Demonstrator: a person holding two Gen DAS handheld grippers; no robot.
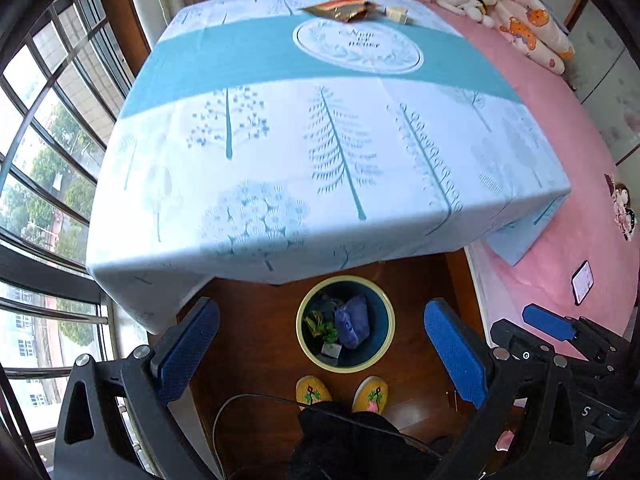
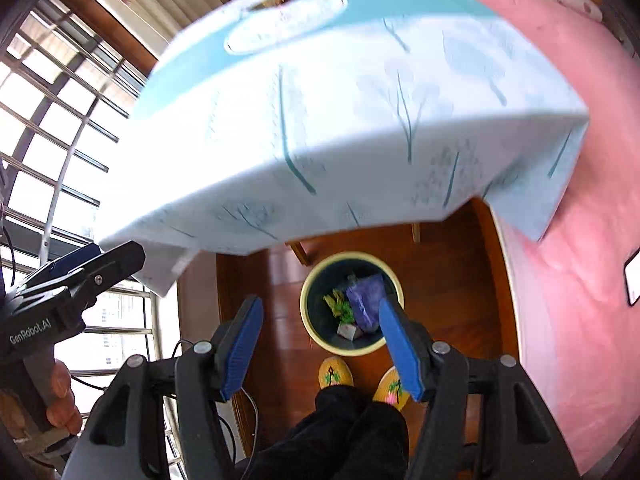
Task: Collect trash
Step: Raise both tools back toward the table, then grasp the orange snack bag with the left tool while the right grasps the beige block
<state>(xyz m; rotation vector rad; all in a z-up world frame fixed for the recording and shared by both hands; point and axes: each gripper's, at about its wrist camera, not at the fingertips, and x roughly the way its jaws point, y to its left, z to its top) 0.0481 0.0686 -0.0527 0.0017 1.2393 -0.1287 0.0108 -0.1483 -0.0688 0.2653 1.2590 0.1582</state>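
Bin: my landmark, the round trash bin (image 1: 346,322) on the wooden floor just past the near edge of the table (image 1: 280,152), right in front of my yellow slippers (image 1: 313,390). A purple wrapper (image 1: 352,320), a green scrap and a small pale piece already lie inside it.

Left gripper (image 1: 320,344): spread wide and holding nothing, hovering above the bin on my side of it.

Right gripper (image 2: 320,344): also spread and holding nothing, over the bin's near rim; its right pad overlaps the rim in my view.

Trash left: an orange-gold snack wrapper (image 1: 340,9) and a small cream box (image 1: 396,14) sit well apart from the bin, on the far side of the tablecloth, beyond the round emblem.

Step, as I judge it: both tools free, so the reach across the table comes next.

Risk: the wrapper lies flat and looks slippery, so my pads could skate over it or pinch the tablecloth and drag it.

Risk: the long reach could push the box off the far edge.

Risk: the right view is smeared, so aiming from it could miss.
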